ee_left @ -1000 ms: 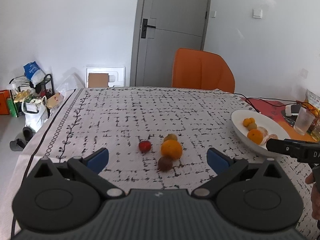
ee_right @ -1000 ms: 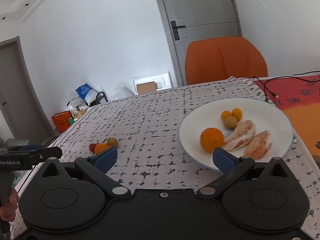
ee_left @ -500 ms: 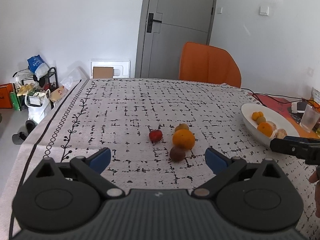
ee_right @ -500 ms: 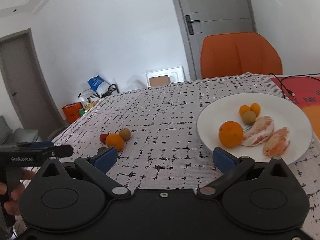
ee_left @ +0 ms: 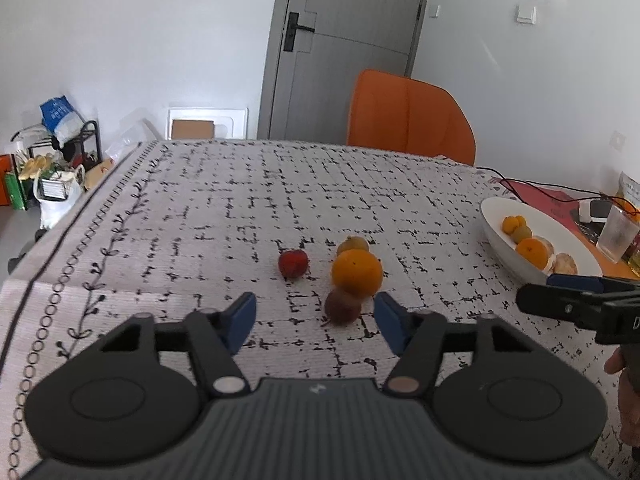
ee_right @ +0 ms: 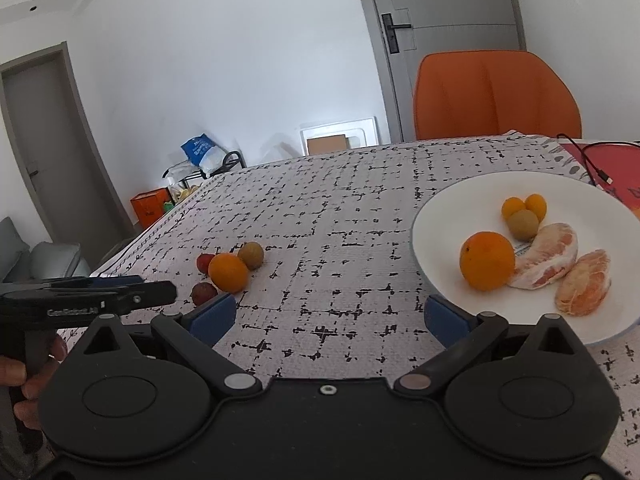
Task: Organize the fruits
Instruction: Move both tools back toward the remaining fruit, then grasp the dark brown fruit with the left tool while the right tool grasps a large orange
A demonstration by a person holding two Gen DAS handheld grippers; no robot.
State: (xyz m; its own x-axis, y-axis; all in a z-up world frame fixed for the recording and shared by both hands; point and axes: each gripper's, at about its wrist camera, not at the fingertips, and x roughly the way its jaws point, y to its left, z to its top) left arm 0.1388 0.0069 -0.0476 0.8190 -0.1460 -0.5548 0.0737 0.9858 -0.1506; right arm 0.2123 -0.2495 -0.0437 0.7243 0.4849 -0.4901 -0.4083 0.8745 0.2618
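Note:
Several loose fruits lie mid-table: an orange (ee_left: 356, 272), a red fruit (ee_left: 293, 263), a brownish-green one (ee_left: 352, 244) and a dark purple-brown one (ee_left: 342, 306). My left gripper (ee_left: 316, 320) hovers just before them. Its jaws are closing, and the dark fruit sits between the blue tips, untouched. A white plate (ee_right: 424, 216) holds an orange (ee_right: 487, 261), small kumquats (ee_right: 524, 206) and peeled citrus segments (ee_right: 548, 256). My right gripper (ee_right: 328, 316) stands open and empty at the plate's near left rim. The same loose orange (ee_right: 228, 272) and left gripper (ee_right: 160, 292) show in the right wrist view.
An orange chair (ee_left: 408, 116) stands behind the table's far edge. A glass (ee_left: 616, 236), cables and a red mat (ee_left: 536, 196) lie beyond the plate (ee_left: 496, 220). The tablecloth drops off at the left edge (ee_left: 24, 280). A hand (ee_right: 36, 376) holds the left gripper's handle.
The left jaws have narrowed from wide open and the left gripper has sunk closer to the loose fruits. The right gripper has shifted, so the loose fruits look nearer in its view.

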